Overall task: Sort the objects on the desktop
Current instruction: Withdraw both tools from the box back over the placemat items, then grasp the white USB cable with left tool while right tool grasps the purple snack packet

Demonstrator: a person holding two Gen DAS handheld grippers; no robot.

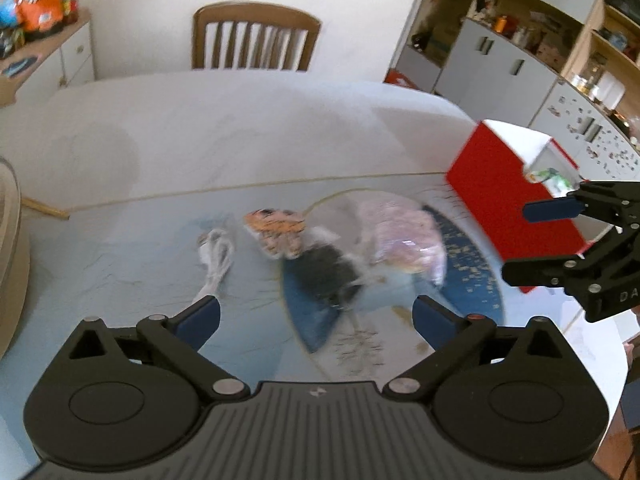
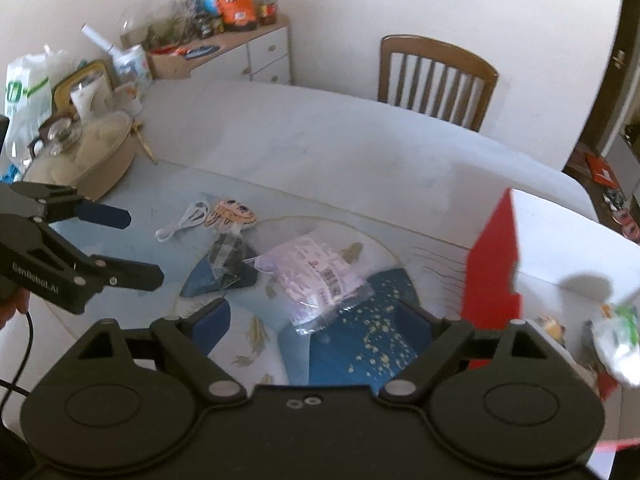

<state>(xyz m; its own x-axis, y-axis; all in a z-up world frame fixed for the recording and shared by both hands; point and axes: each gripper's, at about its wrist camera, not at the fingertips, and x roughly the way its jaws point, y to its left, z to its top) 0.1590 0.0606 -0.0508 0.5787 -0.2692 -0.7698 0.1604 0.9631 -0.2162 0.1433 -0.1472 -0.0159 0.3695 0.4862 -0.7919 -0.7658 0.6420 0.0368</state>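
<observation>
Loose objects lie on the table mat: a coiled white cable [image 2: 184, 220] [image 1: 216, 256], an orange patterned pouch [image 2: 232, 212] [image 1: 276, 232], a dark packet in clear wrap [image 2: 228, 256] [image 1: 328, 272] and a pale purple bag [image 2: 316, 272] [image 1: 400, 236]. A red box [image 1: 504, 196] [image 2: 492, 264] stands at the right, with a white and green packet [image 2: 620, 340] in it. My left gripper [image 1: 316, 320] [image 2: 140, 244] is open and empty above the mat. My right gripper [image 2: 316, 328] [image 1: 516, 240] is open and empty beside the red box.
A wooden chair [image 1: 256, 36] stands at the table's far side. A round wooden tray [image 2: 100, 160] with glasses and a plastic bag sits at the table's left end. A sideboard [image 2: 240, 52] with snack bags stands by the wall. Shelves [image 1: 540, 40] are at the right.
</observation>
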